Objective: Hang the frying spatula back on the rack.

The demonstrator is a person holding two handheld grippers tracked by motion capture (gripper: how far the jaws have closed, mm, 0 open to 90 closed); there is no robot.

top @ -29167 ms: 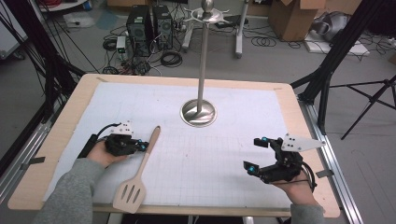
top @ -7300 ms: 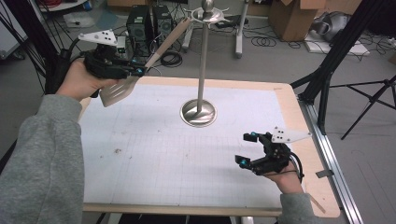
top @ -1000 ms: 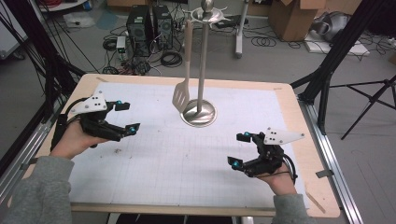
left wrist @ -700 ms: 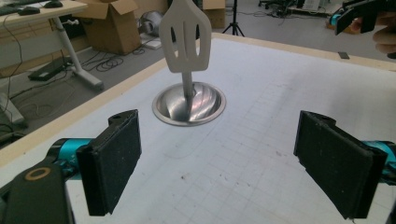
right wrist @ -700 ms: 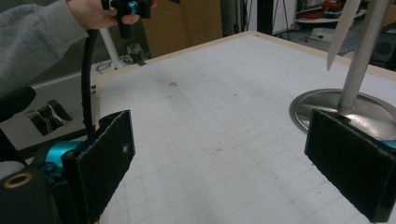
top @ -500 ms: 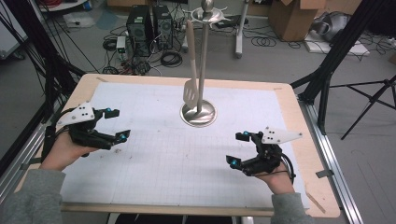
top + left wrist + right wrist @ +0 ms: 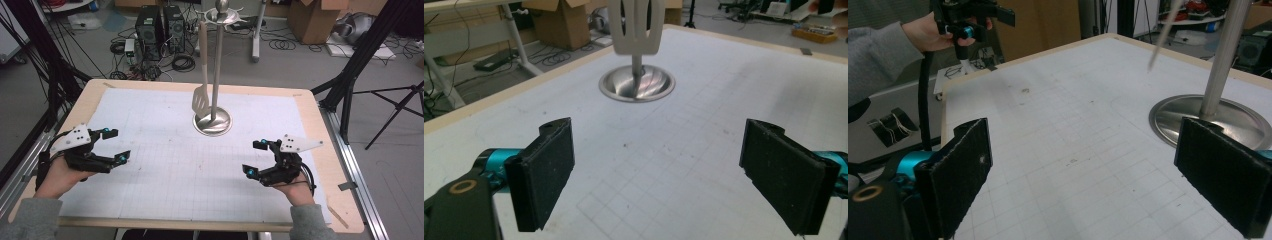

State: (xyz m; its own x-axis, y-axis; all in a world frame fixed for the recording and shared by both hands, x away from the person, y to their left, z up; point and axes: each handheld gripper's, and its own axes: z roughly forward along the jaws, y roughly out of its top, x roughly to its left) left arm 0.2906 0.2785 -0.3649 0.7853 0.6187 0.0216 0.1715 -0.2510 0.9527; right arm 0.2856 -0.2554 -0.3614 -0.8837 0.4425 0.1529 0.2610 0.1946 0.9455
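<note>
Covering most of your bench [image 7: 320, 130] is a white grid mat [image 7: 190, 170]. Cables and boxes litter the floor beyond. Your left gripper [image 7: 111, 145] has retreated to the left edge, empty and wide open; your right gripper [image 7: 256, 157] likewise. The slotted spatula [image 7: 201, 95] hangs on the stand [image 7: 216, 75].

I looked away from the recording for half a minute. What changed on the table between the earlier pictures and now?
The spatula went from lying on the mat by the left gripper to hanging on the stand. That gripper carried it up, let go, and has drawn back open to the table's left edge. The right gripper stayed open at the right, shifting only slightly; the stand did not move.
</note>
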